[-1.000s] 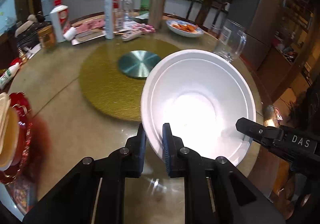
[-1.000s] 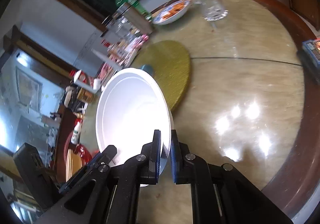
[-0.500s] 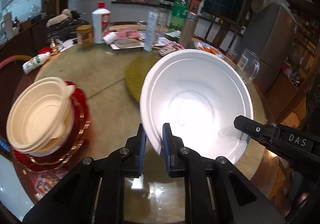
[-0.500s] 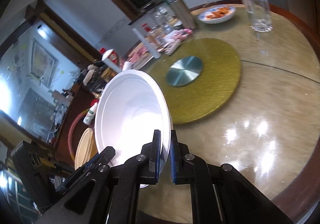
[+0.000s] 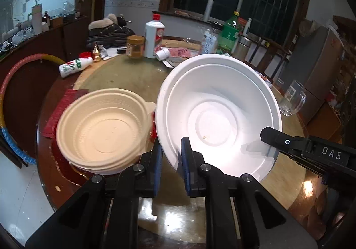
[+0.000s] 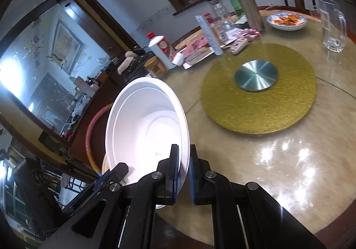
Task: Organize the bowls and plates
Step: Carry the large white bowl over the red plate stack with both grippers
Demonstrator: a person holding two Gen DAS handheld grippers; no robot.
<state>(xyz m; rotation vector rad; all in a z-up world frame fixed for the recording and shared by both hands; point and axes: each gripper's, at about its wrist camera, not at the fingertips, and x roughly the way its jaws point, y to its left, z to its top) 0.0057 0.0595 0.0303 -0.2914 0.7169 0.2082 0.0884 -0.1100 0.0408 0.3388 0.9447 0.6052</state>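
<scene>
Now both the left hand-held gripper (image 5: 170, 160) and the right hand-held gripper (image 6: 183, 173) pinch opposite rims of the tilted white bowl (image 5: 219, 115), held above the table (image 6: 278, 160) beside the beige bowl stack (image 5: 102, 131). Uneven release could tip it off the stack.

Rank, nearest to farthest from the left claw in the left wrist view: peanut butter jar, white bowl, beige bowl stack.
1. White bowl: gripped in the left claw.
2. Beige bowl stack: left, just ahead.
3. Peanut butter jar: far side, upper left.
</scene>
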